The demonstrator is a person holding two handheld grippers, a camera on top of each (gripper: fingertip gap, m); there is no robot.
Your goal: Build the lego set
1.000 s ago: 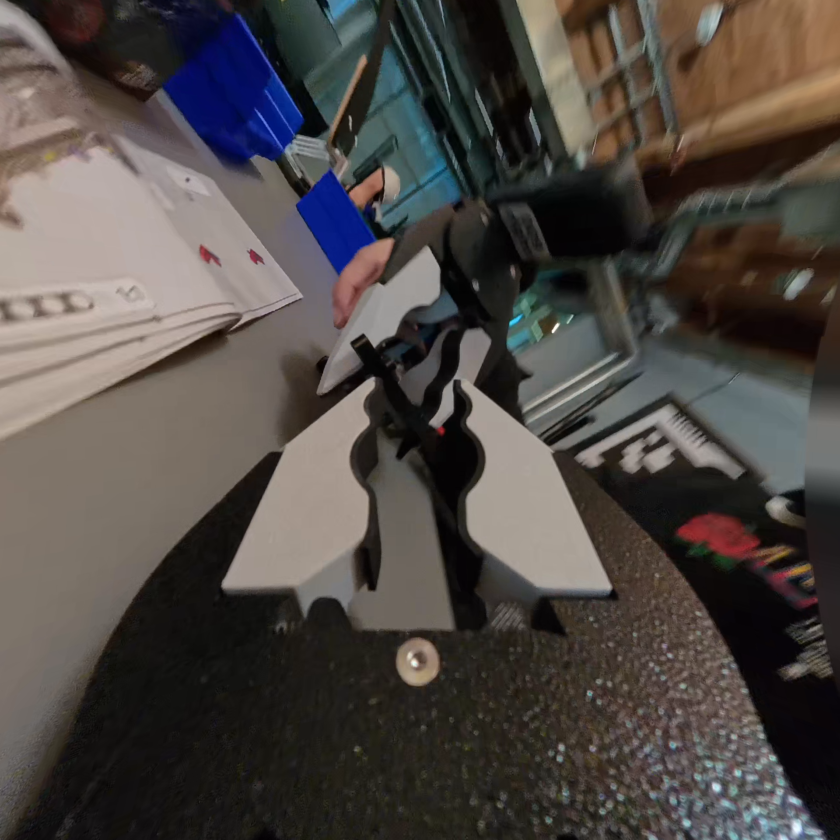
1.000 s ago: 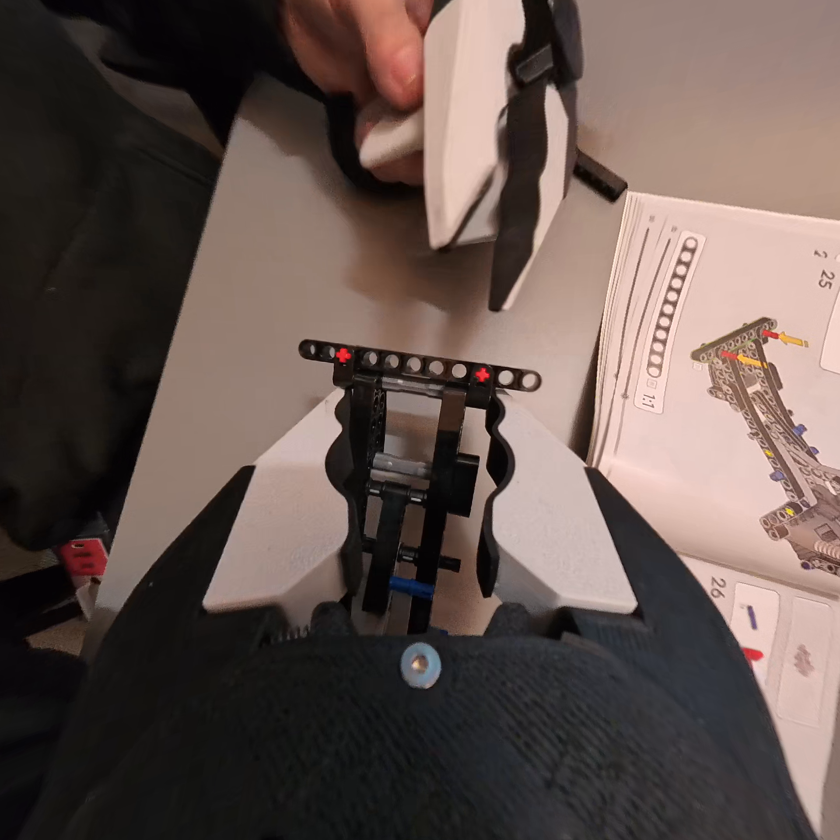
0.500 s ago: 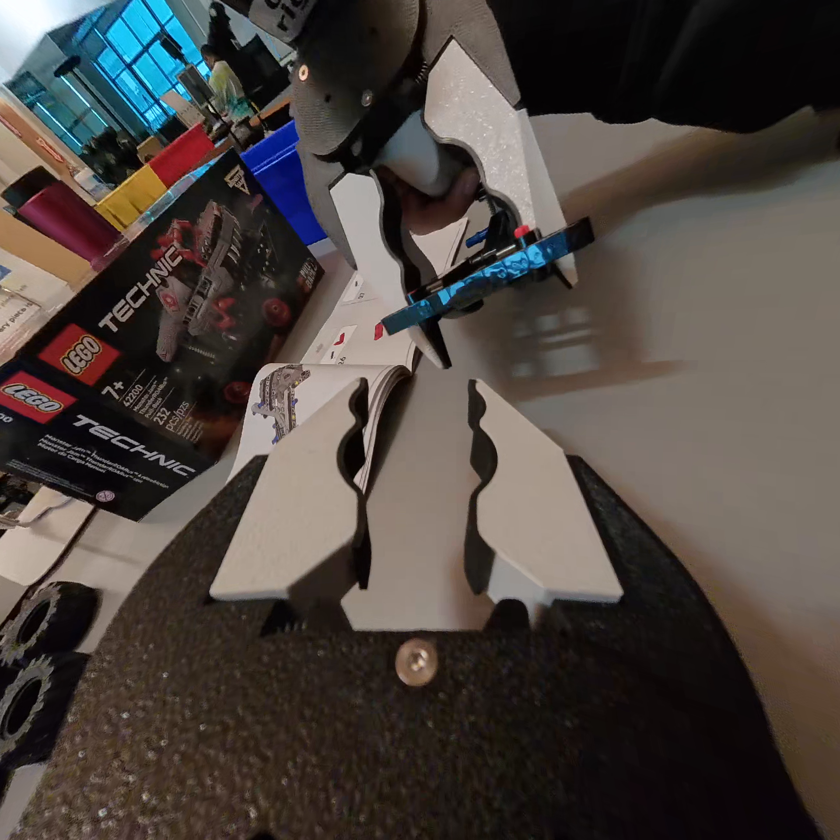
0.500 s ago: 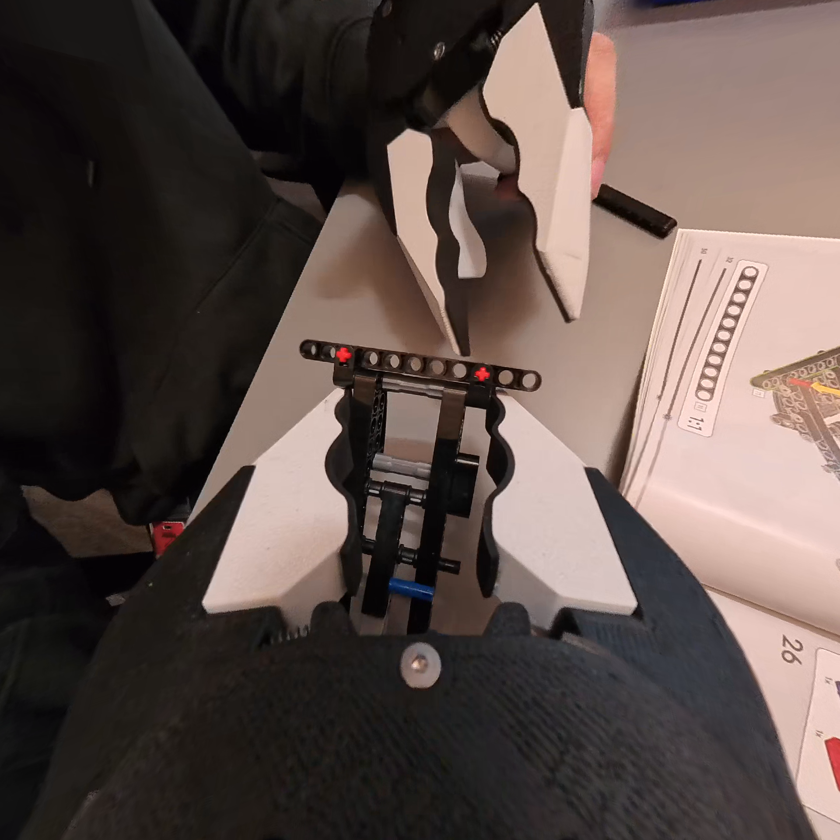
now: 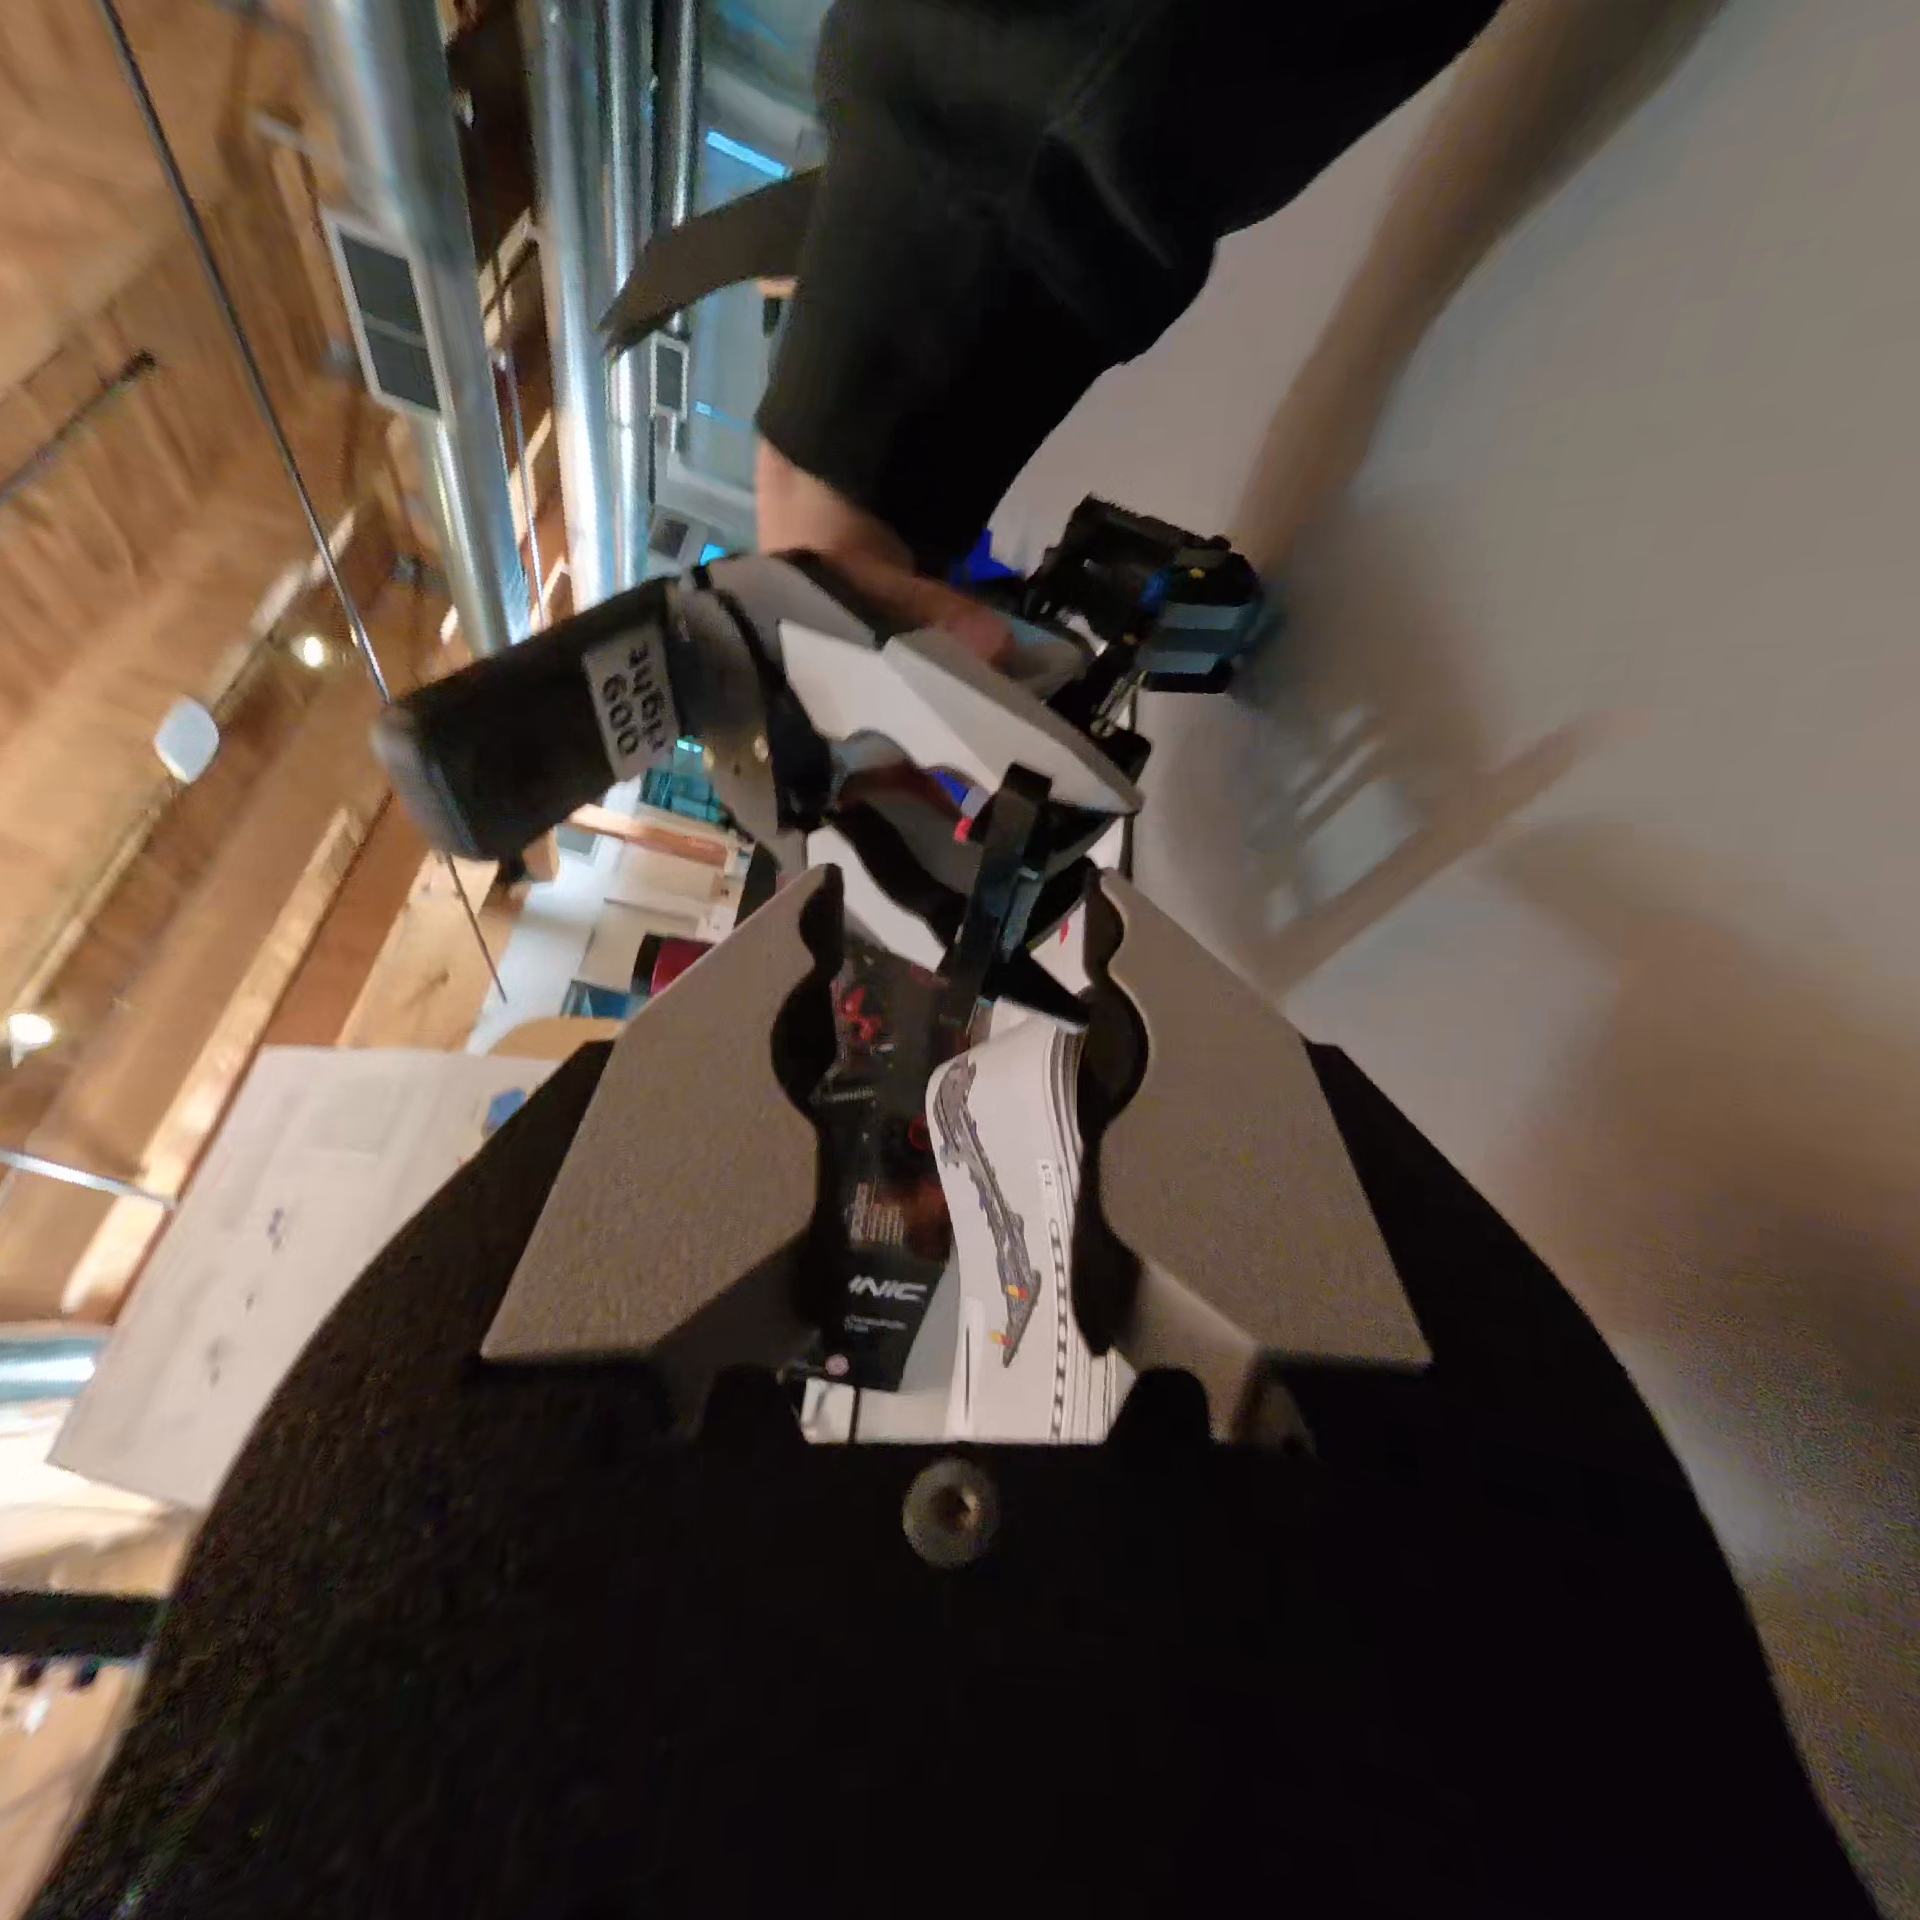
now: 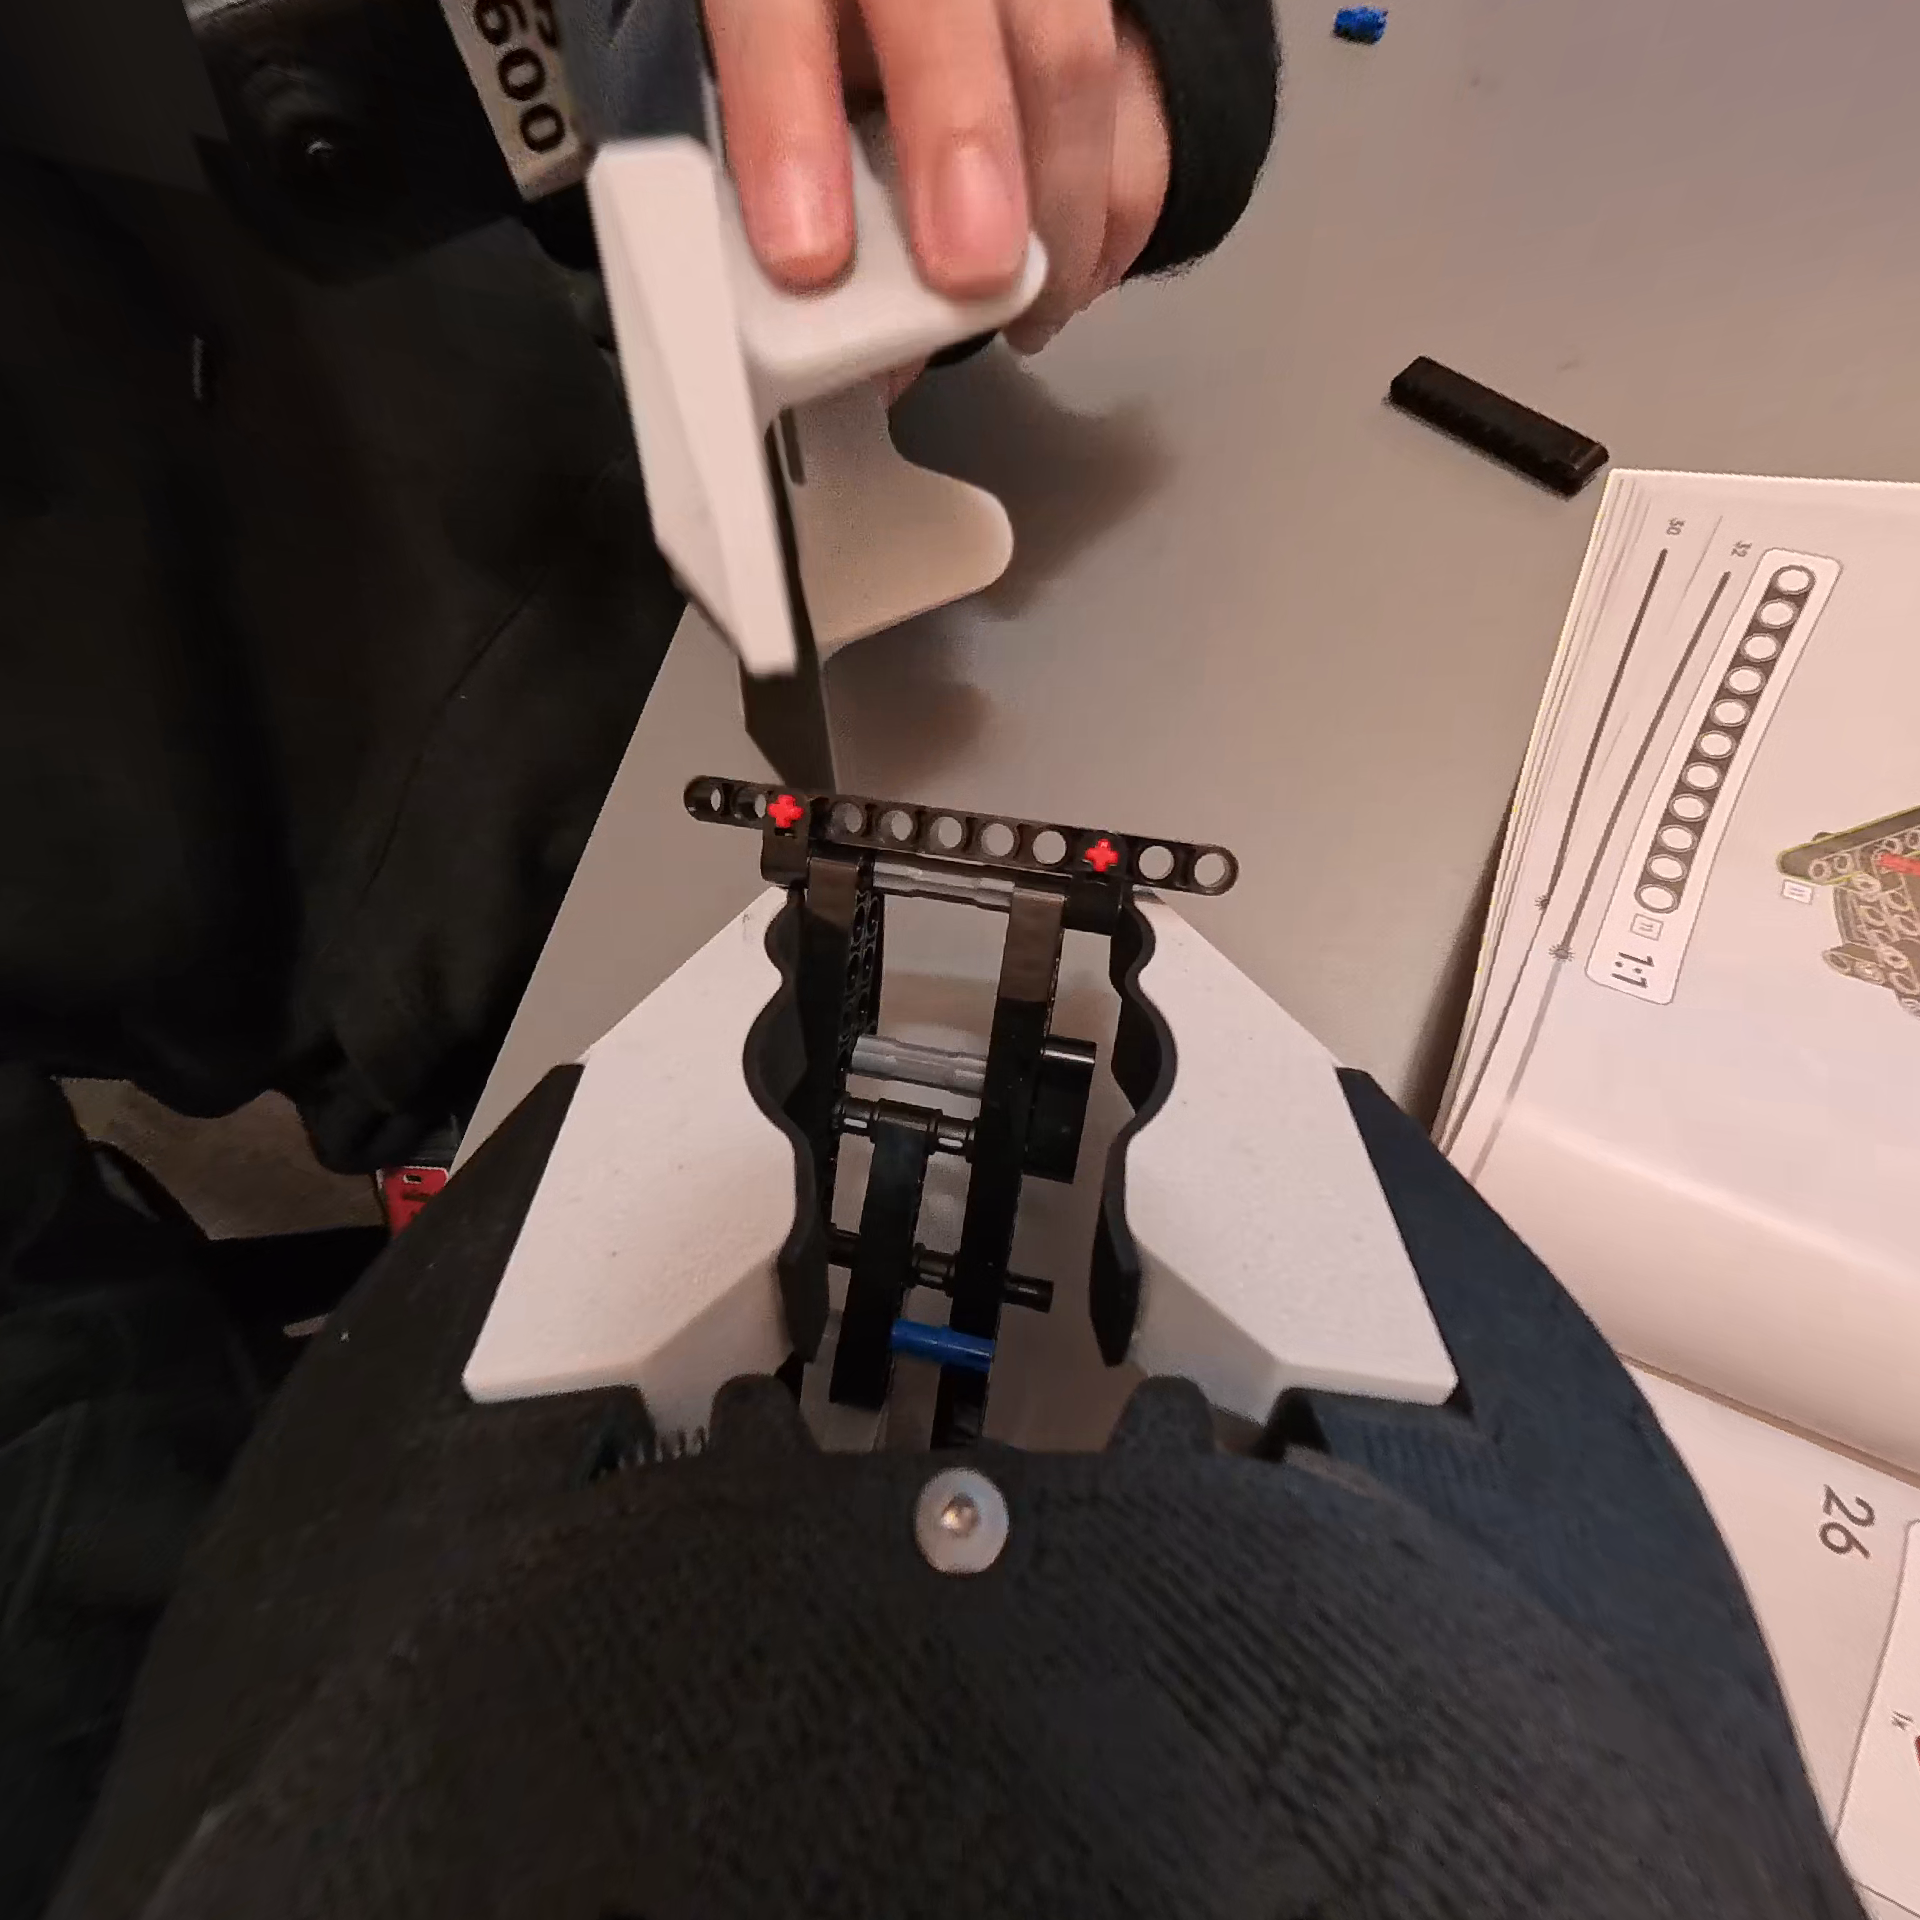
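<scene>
My right gripper (image 6: 961, 914) is shut on a black Lego Technic assembly (image 6: 1023, 1039). Its long holed beam (image 6: 956, 836), with two red pins, lies across the fingertips. My left gripper (image 6: 805, 675), held by a hand, comes down from above with its tip just over the left end of that beam. In the left wrist view the left gripper (image 5: 961, 894) is open. The beam (image 5: 992, 894) pokes in between its fingertips, touching neither. Beyond it the right gripper (image 5: 1081, 831) holds the assembly (image 5: 1153, 613).
An open instruction booklet (image 6: 1714, 935) lies on the grey table (image 6: 1247, 623) to the right. A loose black beam (image 6: 1496, 436) lies beyond it, and a small blue piece (image 6: 1356, 21) at the far edge. The black Lego box (image 5: 883, 1195) shows between the left fingers.
My left gripper has let go of the black piece it held, opened, turned over and come down to the beam's left end. The right gripper has kept still with the assembly.
</scene>
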